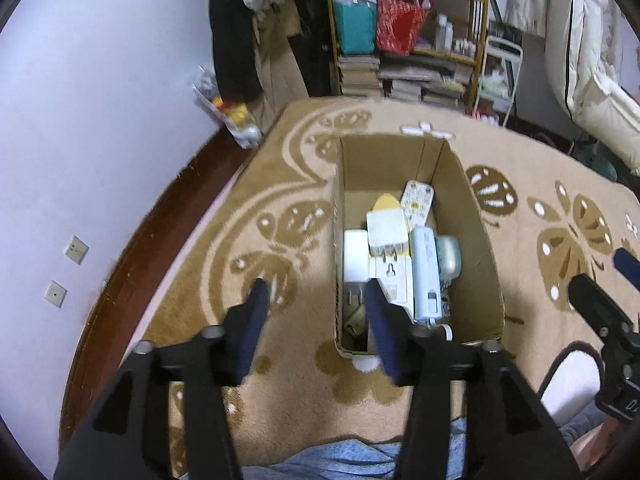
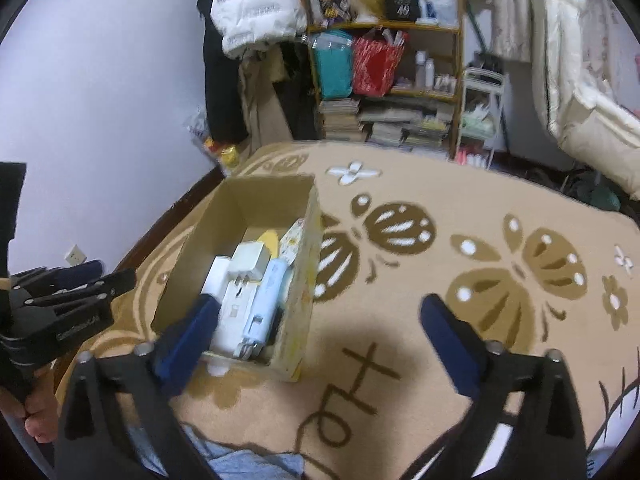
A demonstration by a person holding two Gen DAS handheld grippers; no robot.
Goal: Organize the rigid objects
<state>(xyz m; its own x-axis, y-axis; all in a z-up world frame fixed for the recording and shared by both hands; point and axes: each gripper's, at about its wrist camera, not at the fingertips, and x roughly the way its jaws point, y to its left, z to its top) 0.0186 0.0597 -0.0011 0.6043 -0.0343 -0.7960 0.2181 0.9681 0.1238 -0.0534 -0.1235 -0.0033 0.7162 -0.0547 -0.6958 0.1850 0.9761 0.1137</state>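
Note:
An open cardboard box (image 1: 472,240) stands on the patterned rug. It holds a white remote control (image 1: 417,202), a white power adapter (image 1: 387,232), a white plug strip (image 1: 394,280) and a light blue device (image 1: 427,272). The box also shows in the right wrist view (image 2: 192,248), with the blue device (image 2: 266,300) in it. My left gripper (image 1: 316,300) is open and empty, above the box's near left corner. My right gripper (image 2: 320,312) is open and empty, above the rug beside the box's right wall.
The beige rug (image 2: 440,216) with brown butterfly shapes covers the floor. A wooden shelf (image 1: 412,40) with bags, bottles and stacked books stands at the back. A plastic bag (image 1: 228,112) leans on the lilac wall. White bedding (image 2: 580,92) hangs at the right.

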